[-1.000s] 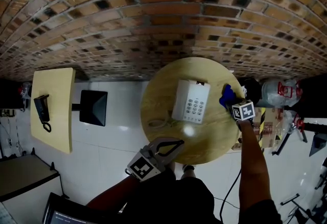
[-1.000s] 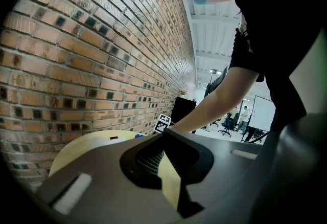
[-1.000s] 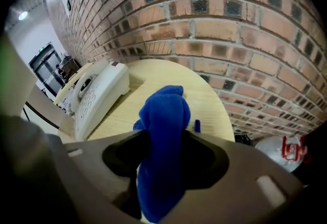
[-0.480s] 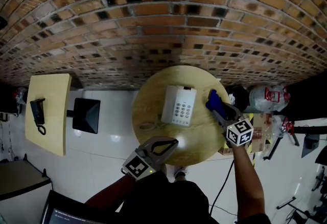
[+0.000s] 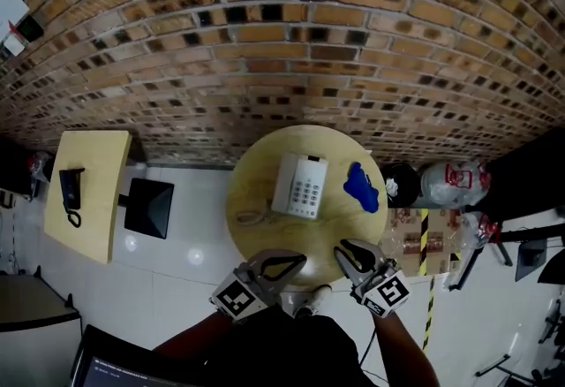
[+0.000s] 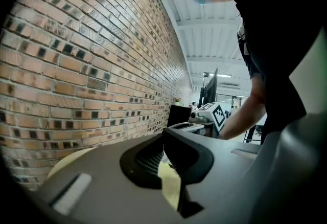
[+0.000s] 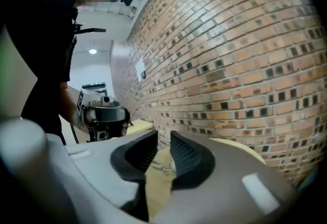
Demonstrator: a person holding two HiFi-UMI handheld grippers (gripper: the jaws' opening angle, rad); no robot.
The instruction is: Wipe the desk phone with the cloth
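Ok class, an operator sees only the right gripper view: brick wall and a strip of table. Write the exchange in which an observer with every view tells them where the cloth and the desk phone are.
Operator: I can't see the cloth. Is it held?
Observer: No. It lies bunched on the round table, and nothing touches it.
Operator: And the desk phone?
Observer: Near the table's middle, just left of the cloth, with a gap between them.
Operator: Where is my right hand-held gripper?
Observer: At the table's near edge, short of the cloth, its jaws closing on nothing.
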